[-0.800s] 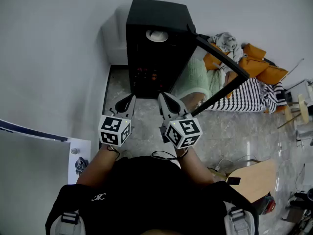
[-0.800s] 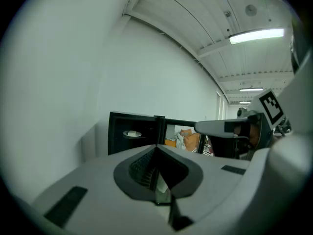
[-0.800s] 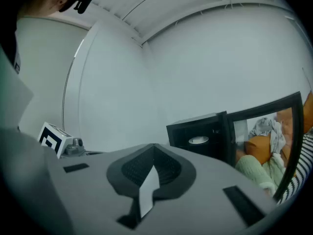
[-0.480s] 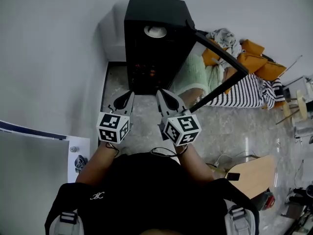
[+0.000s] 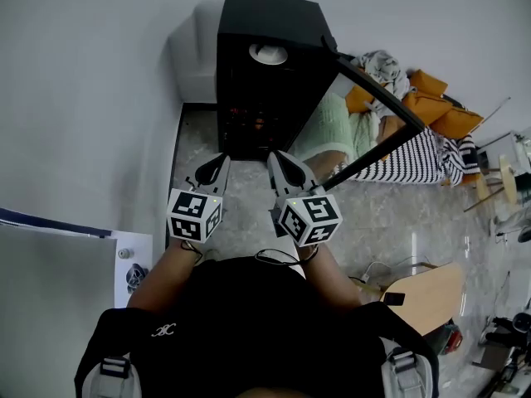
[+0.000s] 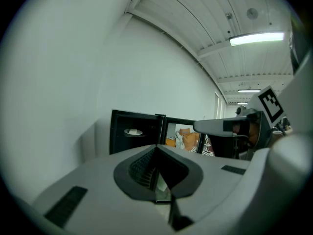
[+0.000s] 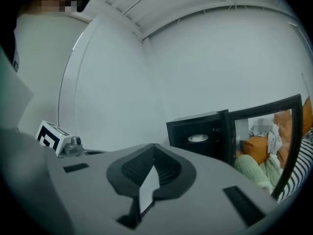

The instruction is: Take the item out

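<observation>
- My left gripper (image 5: 214, 169) sits left of centre in the head view, jaws pressed together with nothing between them.
- My right gripper (image 5: 280, 166) is just beside it, jaws likewise together and empty; both tips point up the frame at the cabinet.
- A white sheet (image 5: 133, 264) lies at lower left and a wooden board (image 5: 423, 301) at lower right, both well off to my sides.
- A strip of marbled floor (image 5: 249, 210) runs between the tips and the black cabinet (image 5: 265, 19) at upper centre.
- The cabinet's glass door (image 5: 373, 89) stands swung out to the right; in the frame its outer edge slants down to just right of my right gripper.
- Behind the door, at upper right, lies a heap: a green knit (image 5: 332, 135), a striped cloth (image 5: 415, 160) and orange cushions (image 5: 431, 98).
- The plate (image 5: 267, 54) is on the cabinet's top shelf, near the opening: white, round and shallow, with a pale lump on it that I cannot make out.
- Against the earlier frames, little differs: my jaws are together as before, and the cabinet has crept slightly up the frame.
</observation>
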